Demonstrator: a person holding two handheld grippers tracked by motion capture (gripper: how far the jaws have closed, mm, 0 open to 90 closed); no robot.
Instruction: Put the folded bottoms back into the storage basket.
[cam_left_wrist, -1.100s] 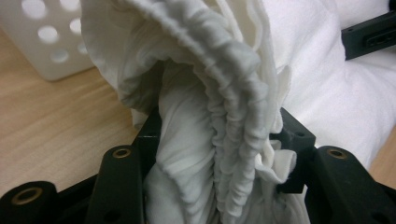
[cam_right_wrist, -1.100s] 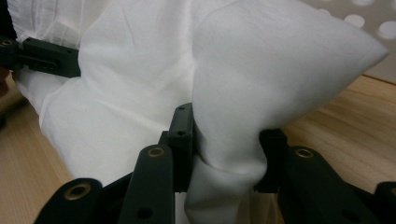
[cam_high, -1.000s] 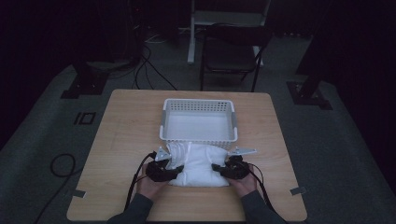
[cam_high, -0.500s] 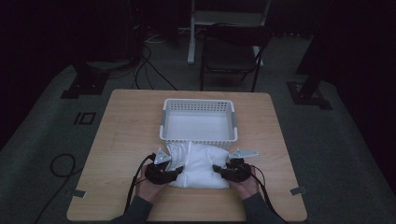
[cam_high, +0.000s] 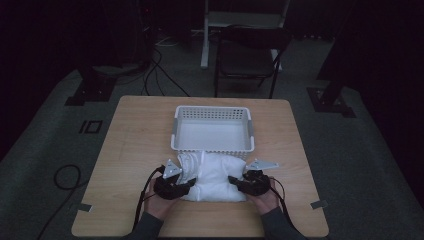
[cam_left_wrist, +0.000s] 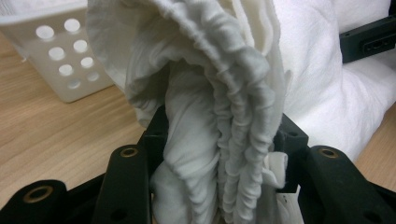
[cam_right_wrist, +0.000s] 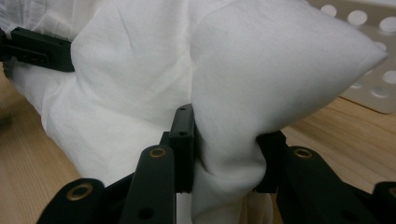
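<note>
A bundled white cloth (cam_high: 215, 175) lies on the wooden table (cam_high: 135, 140) just in front of a white perforated basket (cam_high: 212, 147). My left gripper (cam_high: 187, 181) is at the cloth's left end and my right gripper (cam_high: 235, 181) at its right end, each in a person's hand. In the left gripper view the left gripper (cam_left_wrist: 219, 140) is shut on the cloth's gathered, ruffled edge (cam_left_wrist: 233, 107). In the right gripper view the right gripper (cam_right_wrist: 229, 135) is shut on a smooth puffed corner of the cloth (cam_right_wrist: 261, 65). The basket looks empty inside.
The basket's wall (cam_left_wrist: 60, 60) stands close behind the cloth, and again at the top right (cam_right_wrist: 373, 95). A dark chair (cam_high: 250, 50) and floor cables (cam_high: 160, 65) lie beyond the table's far edge. Bare wood extends left and right of the cloth.
</note>
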